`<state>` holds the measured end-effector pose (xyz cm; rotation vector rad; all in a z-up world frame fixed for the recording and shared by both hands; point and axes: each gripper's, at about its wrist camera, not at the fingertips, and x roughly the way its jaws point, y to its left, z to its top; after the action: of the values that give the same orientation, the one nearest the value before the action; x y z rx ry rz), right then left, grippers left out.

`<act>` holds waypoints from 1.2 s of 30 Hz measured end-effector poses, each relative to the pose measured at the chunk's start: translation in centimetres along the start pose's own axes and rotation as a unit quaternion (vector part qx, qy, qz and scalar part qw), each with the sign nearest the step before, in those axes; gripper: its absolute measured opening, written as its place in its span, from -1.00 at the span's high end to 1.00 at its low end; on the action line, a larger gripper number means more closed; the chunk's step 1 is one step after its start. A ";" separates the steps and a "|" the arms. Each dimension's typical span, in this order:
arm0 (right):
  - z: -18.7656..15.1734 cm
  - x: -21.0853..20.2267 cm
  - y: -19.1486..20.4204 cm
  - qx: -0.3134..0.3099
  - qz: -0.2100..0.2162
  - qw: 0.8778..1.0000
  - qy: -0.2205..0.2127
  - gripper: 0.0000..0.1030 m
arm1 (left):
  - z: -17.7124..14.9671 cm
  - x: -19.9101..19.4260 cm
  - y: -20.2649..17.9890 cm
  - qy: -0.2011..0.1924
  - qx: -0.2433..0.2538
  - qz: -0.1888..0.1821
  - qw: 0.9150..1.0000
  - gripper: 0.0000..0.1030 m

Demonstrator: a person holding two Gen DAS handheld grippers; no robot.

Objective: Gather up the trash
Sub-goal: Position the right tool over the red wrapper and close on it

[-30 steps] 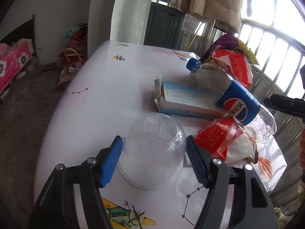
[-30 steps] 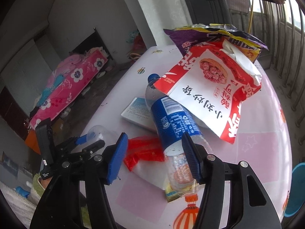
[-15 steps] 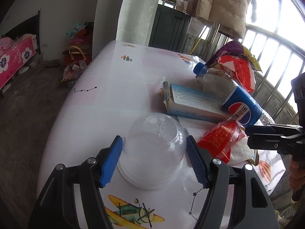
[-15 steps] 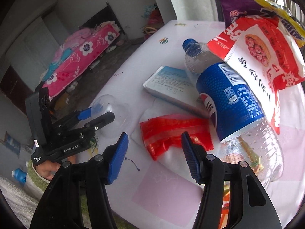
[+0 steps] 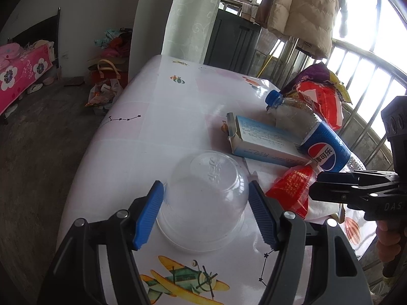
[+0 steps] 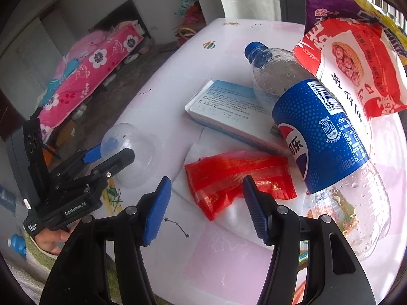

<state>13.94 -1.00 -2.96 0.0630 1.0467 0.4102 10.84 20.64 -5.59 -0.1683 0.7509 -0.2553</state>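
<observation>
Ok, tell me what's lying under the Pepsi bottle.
The Pepsi bottle rests across a blue-and-white carton. Through its clear base shows some printed wrapper, too distorted to identify. Whatever sits beneath the blue label is hidden.

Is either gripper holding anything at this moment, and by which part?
Neither: the left gripper straddles the upturned clear cup, jaws open; the right gripper is open over the red wrapper.

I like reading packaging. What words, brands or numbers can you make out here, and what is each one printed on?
"GenRobot.AI": on the left gripper body.
"DAS": cut off at the frame edge, on the right gripper body.
"可乐" with the Pepsi logo: on the blue label of the plastic bottle.
"100毫升": on that label, seen from the right wrist.
The carton print, the red wrapper text and the snack bag characters: too small or warped to read.
</observation>
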 end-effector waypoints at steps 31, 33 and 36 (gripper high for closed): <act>-0.1 0.3 -0.8 0.014 -0.060 0.998 -0.008 0.80 | 0.0 0.1 0.4 -0.003 -0.006 -0.006 1.000 -0.29; -0.2 -0.6 -0.5 0.002 -0.048 0.999 -0.017 0.80 | 0.0 0.1 0.3 -0.004 -0.007 -0.006 1.000 -0.29; -0.4 -1.4 0.4 -0.041 -0.064 0.997 -0.032 0.74 | 0.0 0.2 0.4 -0.003 -0.007 -0.007 1.000 -0.29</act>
<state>12.87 -1.17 -1.87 -0.0636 0.9643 0.3311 11.00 20.93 -5.79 -0.1868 0.7449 -0.2623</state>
